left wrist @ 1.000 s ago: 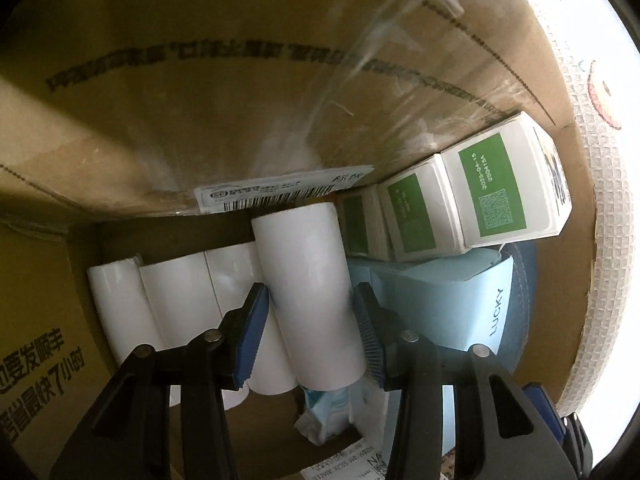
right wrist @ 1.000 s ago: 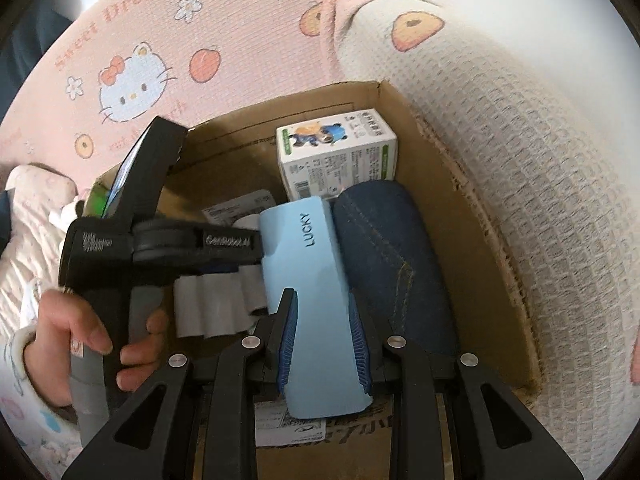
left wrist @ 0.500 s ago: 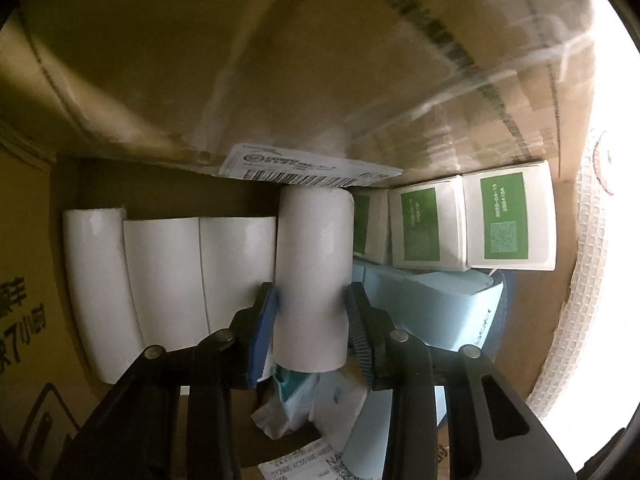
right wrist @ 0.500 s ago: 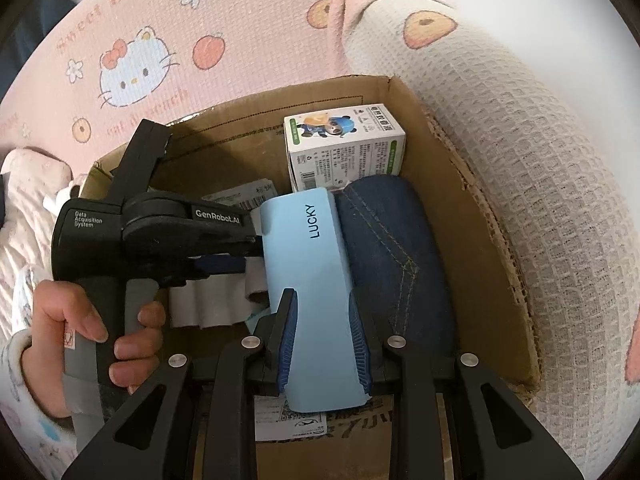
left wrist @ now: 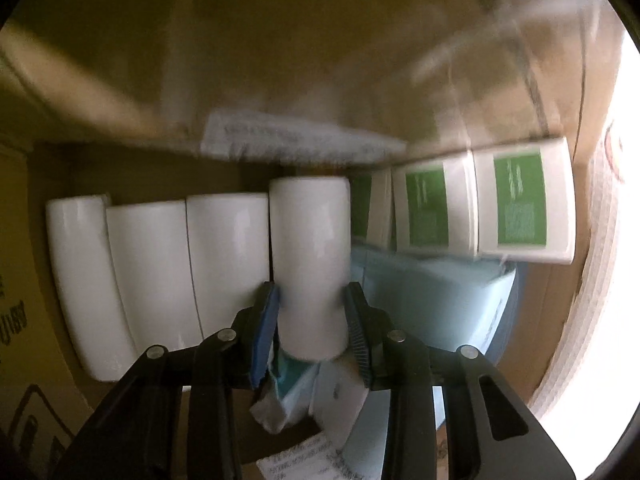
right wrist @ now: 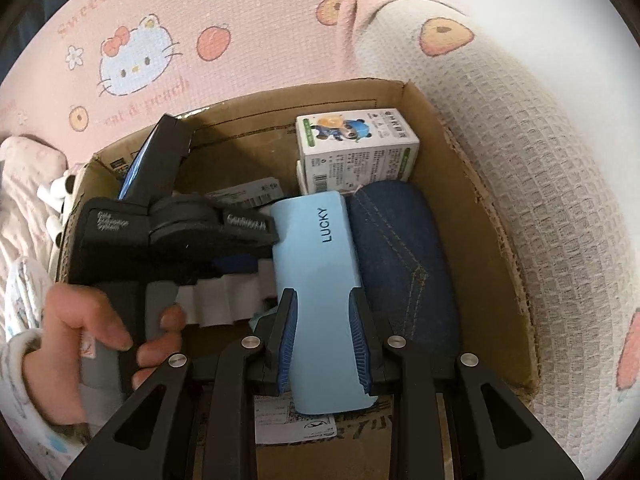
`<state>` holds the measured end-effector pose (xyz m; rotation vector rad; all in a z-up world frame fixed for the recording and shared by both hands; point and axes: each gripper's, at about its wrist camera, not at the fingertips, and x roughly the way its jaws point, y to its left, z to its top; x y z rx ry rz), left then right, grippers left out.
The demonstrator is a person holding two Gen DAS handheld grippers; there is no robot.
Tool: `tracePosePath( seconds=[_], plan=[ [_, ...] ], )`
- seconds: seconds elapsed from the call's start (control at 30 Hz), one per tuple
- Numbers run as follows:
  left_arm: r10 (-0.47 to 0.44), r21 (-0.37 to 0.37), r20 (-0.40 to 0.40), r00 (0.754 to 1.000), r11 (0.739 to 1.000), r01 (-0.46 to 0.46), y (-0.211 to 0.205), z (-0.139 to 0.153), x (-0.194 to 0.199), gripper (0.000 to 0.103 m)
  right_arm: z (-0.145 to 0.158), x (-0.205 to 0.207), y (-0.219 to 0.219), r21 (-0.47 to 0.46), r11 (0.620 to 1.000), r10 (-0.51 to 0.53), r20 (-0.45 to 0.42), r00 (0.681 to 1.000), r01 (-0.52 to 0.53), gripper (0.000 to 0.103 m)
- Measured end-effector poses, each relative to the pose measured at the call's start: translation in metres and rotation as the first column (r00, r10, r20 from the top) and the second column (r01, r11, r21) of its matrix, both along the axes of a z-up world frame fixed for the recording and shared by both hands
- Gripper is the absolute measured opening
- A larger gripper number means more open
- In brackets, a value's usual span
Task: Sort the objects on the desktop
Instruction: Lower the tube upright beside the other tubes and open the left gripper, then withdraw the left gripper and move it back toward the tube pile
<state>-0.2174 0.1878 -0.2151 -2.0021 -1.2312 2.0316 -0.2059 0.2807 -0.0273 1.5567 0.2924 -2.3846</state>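
A: What is nearest in the left wrist view?

B: The left gripper [left wrist: 312, 320], its blue pads clenched on a white paper roll [left wrist: 310, 256]. That roll stands a little proud of three more white rolls [left wrist: 160, 276] lined up to its left on the floor of the cardboard box [left wrist: 280, 60].

A: And beside it?

B: To its right lies the light blue case [left wrist: 432, 300], and beyond that, against the far wall, a row of white cartons with green labels [left wrist: 520, 204]. The picture is blurred, so the print is unreadable.

A: The other side?

B: The right gripper [right wrist: 323, 340] grips the light blue case [right wrist: 320, 272], marked LUCKY, with both pads pressed to its long sides. Just right of it, touching, lies a denim pouch [right wrist: 404, 264]. To the left a hand [right wrist: 100, 328] holds the left gripper's black body [right wrist: 160, 236] down inside the box.

A: Farther back?

B: A white carton with a cartoon figure [right wrist: 356, 148] stands in the far corner. Behind the box lies a pink Hello Kitty cloth [right wrist: 160, 52].
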Motion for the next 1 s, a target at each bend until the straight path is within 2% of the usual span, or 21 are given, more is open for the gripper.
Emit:
tracePosePath(
  seconds=[0.13, 0.2, 0.3, 0.4, 0.47, 0.57, 0.63, 0.67, 0.73, 0.83, 0.87, 0.9, 1.0],
  plan=[
    [-0.068, 0.032, 0.075, 0.995, 0.997, 0.066, 0.007, -0.001, 0.011, 0.037, 0.004, 0.0, -0.002, 0.012, 1.0, -0.015, -0.003, 1.0, 0.015, 0.023],
    [-0.091, -0.012, 0.075, 0.993, 0.996, 0.092, 0.008, 0.01, 0.018, 0.037, 0.005, 0.001, -0.003, 0.022, 1.0, -0.013, 0.001, 1.0, 0.013, 0.023],
    [-0.113, -0.096, -0.014, 0.993, 0.989, 0.111, 0.017, 0.039, 0.032, 0.035, 0.008, 0.002, -0.009, 0.042, 0.999, -0.01, 0.001, 1.0, 0.01, 0.023],
    [-0.15, -0.153, -0.134, 0.98, 0.98, 0.129, 0.013, 0.071, 0.041, 0.018, 0.01, 0.003, -0.014, 0.045, 0.999, -0.008, 0.004, 1.0, 0.008, 0.023],
    [-0.17, -0.181, -0.194, 0.966, 0.974, 0.136, 0.01, 0.088, 0.046, 0.013, 0.013, 0.006, -0.016, 0.05, 0.999, -0.009, 0.004, 1.0, 0.009, 0.023],
    [-0.193, -0.206, -0.293, 0.936, 0.969, 0.136, -0.002, 0.113, 0.06, 0.01, 0.019, 0.011, -0.022, 0.052, 0.999, -0.001, 0.001, 1.0, 0.001, 0.023],
    [-0.21, -0.22, -0.344, 0.915, 0.966, 0.139, -0.014, 0.125, 0.045, 0.008, 0.023, 0.013, -0.027, 0.05, 0.999, 0.011, 0.0, 1.0, -0.011, 0.023],
    [-0.223, -0.232, -0.371, 0.902, 0.962, 0.143, 0.011, 0.127, 0.061, 0.008, 0.025, 0.015, -0.03, 0.046, 0.999, 0.018, 0.0, 1.0, -0.018, 0.023],
    [-0.256, -0.267, -0.429, 0.866, 0.952, 0.149, -0.013, 0.142, 0.024, 0.006, 0.029, 0.019, -0.039, 0.033, 0.999, 0.035, 0.006, 0.999, -0.036, 0.023],
    [-0.304, -0.341, -0.496, 0.813, 0.93, 0.14, -0.036, 0.16, 0.029, 0.006, 0.032, 0.024, -0.05, 0.018, 0.998, 0.064, 0.011, 0.998, -0.064, 0.023],
    [-0.312, -0.357, -0.51, 0.802, 0.925, 0.132, -0.041, 0.175, 0.028, 0.006, 0.034, 0.025, -0.056, 0.014, 0.997, 0.074, 0.014, 0.997, -0.074, 0.023],
    [-0.315, -0.364, -0.528, 0.789, 0.923, 0.125, -0.045, 0.17, 0.031, 0.006, 0.034, 0.026, -0.06, 0.011, 0.996, 0.083, 0.017, 0.996, -0.083, 0.023],
    [-0.281, -0.323, -0.592, 0.755, 0.941, 0.097, -0.063, 0.164, 0.043, 0.006, 0.034, 0.032, -0.077, 0.011, 0.994, 0.111, 0.017, 0.994, -0.111, 0.023]
  ],
)
